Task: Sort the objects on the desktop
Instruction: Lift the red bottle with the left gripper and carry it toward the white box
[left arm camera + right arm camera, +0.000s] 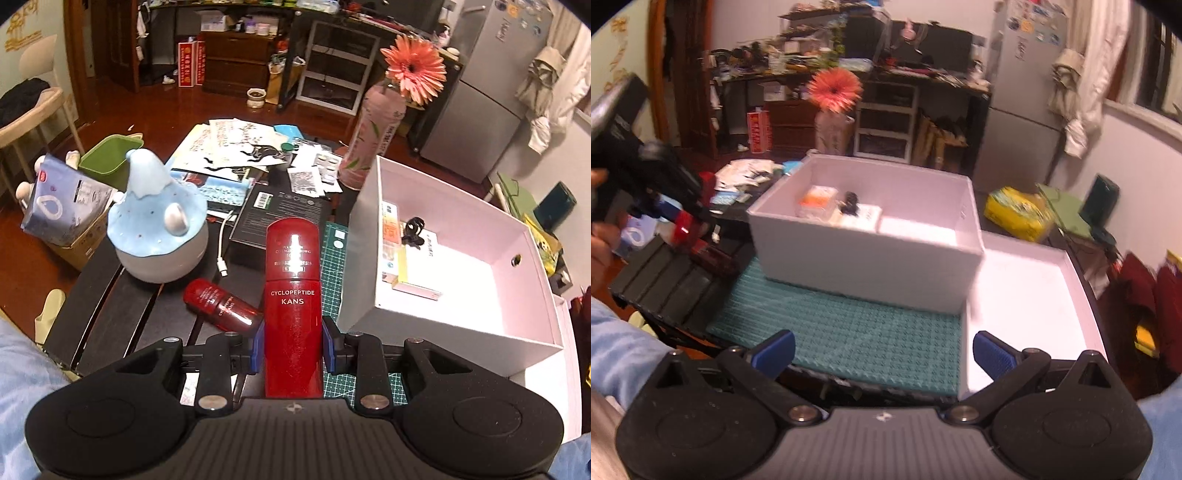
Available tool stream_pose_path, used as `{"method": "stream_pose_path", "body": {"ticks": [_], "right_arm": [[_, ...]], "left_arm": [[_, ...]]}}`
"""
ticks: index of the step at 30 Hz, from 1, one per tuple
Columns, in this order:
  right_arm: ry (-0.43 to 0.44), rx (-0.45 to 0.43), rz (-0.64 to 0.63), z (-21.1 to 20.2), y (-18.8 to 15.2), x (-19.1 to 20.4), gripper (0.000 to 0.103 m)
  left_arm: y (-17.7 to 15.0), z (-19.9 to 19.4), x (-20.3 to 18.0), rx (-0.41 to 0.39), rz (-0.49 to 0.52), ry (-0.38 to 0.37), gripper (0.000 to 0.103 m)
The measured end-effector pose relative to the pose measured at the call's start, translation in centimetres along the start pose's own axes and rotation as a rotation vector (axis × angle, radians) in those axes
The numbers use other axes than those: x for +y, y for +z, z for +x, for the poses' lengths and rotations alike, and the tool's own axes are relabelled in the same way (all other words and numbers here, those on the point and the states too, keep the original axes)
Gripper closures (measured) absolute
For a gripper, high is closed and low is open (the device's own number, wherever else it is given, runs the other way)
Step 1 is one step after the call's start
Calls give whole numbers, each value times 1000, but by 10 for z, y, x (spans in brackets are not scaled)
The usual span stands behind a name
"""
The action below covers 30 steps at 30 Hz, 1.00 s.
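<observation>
My left gripper (292, 347) is shut on a tall red KANS bottle (292, 295), held above the dark table just left of the white box (424, 317). A smaller red bottle (221, 304) lies on its side to the left of it. The box holds a few small cartons (417, 273) and a black clip (413, 230). My right gripper (882, 354) is open and empty over the green cutting mat (842, 332), in front of the white box (864, 269). The left gripper with the red bottle (683, 225) shows at the far left of the right wrist view.
A blue and white humidifier (159, 229) stands left of the bottles. A black flat box (280, 218), a white cable (221, 251), papers (236, 147) and a pink flower vase (369, 147) lie behind. The white box lid (1027, 306) lies right of the box.
</observation>
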State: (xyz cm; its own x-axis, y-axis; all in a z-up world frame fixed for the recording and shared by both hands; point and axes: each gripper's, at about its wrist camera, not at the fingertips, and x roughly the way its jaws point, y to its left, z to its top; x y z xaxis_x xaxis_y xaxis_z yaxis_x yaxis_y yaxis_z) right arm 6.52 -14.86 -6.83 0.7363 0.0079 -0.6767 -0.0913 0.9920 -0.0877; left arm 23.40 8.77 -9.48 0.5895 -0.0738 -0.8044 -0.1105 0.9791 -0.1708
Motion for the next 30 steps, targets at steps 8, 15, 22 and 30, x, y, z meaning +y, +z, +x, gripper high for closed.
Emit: {"method": "stream_pose_path", "body": {"ticks": [8, 15, 22, 30], "right_arm": [[23, -107, -149, -14, 47, 39, 0], [31, -186, -174, -7, 80, 48, 0], [69, -118, -88, 26, 69, 33, 0], [97, -92, -82, 35, 46, 29, 0]], "left_arm": [[-1, 2, -5, 2, 40, 5, 73], [-1, 0, -3, 0, 37, 6, 73], [-2, 3, -7, 0, 44, 1, 73], [-4, 7, -10, -1, 46, 18, 73]]}}
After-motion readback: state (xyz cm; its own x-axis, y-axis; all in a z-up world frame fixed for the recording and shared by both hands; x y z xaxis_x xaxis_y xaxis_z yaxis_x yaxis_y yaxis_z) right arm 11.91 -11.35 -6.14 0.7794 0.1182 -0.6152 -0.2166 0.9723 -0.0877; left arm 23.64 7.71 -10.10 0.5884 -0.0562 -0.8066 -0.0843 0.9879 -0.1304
